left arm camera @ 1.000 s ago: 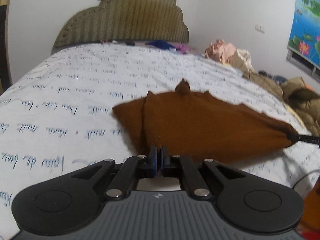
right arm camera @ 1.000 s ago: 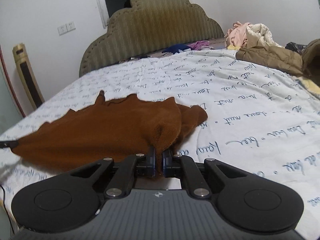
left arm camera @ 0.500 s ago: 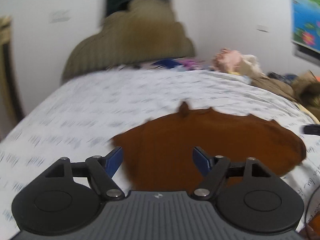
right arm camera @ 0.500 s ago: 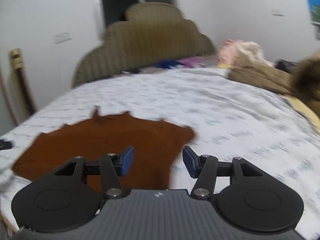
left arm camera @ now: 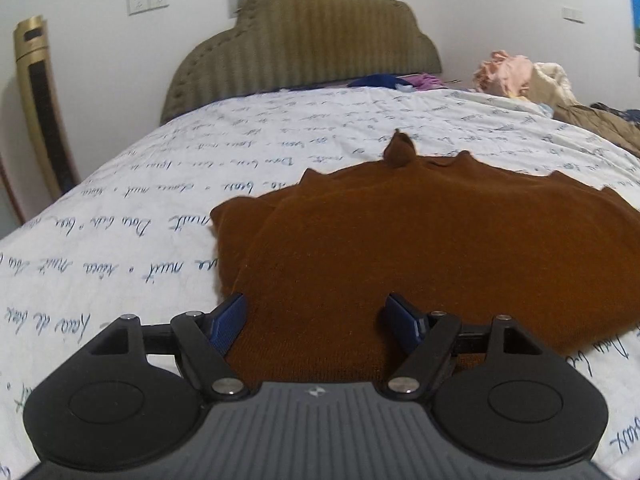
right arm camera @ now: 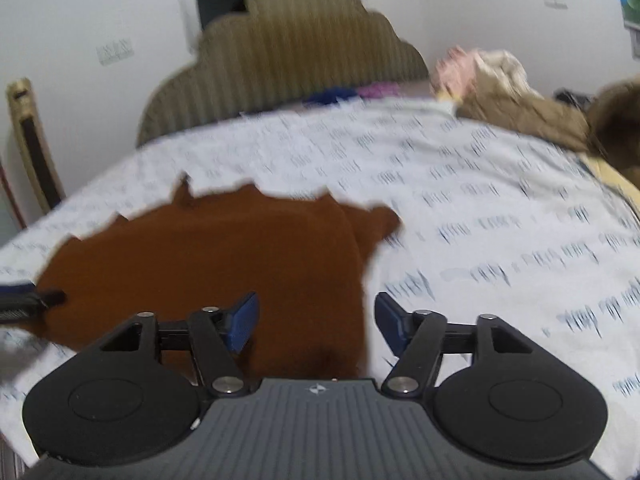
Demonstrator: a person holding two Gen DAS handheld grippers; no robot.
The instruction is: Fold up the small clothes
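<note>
Left gripper (left arm camera: 316, 322) at 6 o'clock in left wrist view, jaws spread wide, nothing pinched; blue pads (left arm camera: 229, 322) hovering over near edge of brown garment (left arm camera: 420, 248), contact with cloth not clear. Right gripper (right arm camera: 316, 322) at 6 o'clock in right wrist view, likewise spread wide and holding nothing; left pad over the brown cloth, right pad (right arm camera: 390, 326) over bare sheet just past the garment's right edge. Right view motion-blurred, details soft.

Brown garment lying flat on bed sheet (left arm camera: 120, 216), folded with a second layer peeking out at 9 o'clock side in left view and at 2 o'clock side in right view (right arm camera: 224, 264). Jagged far edge, small nub (left arm camera: 398, 152) sticking up at 12 o'clock of the cloth. Tip of left gripper visible at 9 o'clock in right view (right arm camera: 24, 304), by the garment's left corner.

White sheet with blue script print covering the bed. No containers in sight.

Farther out: olive ribbed headboard (left arm camera: 304, 36) at 12 o'clock, blue and purple clothes (left arm camera: 396, 80) at its base. Pile of pink and cream clothes (left arm camera: 516, 76) at 2 o'clock, olive-brown jacket (right arm camera: 532, 116) beside it. Gold-framed upright object (left arm camera: 38, 108) against wall at 10 o'clock. Wall sockets (left arm camera: 146, 0) at 11 o'clock.
</note>
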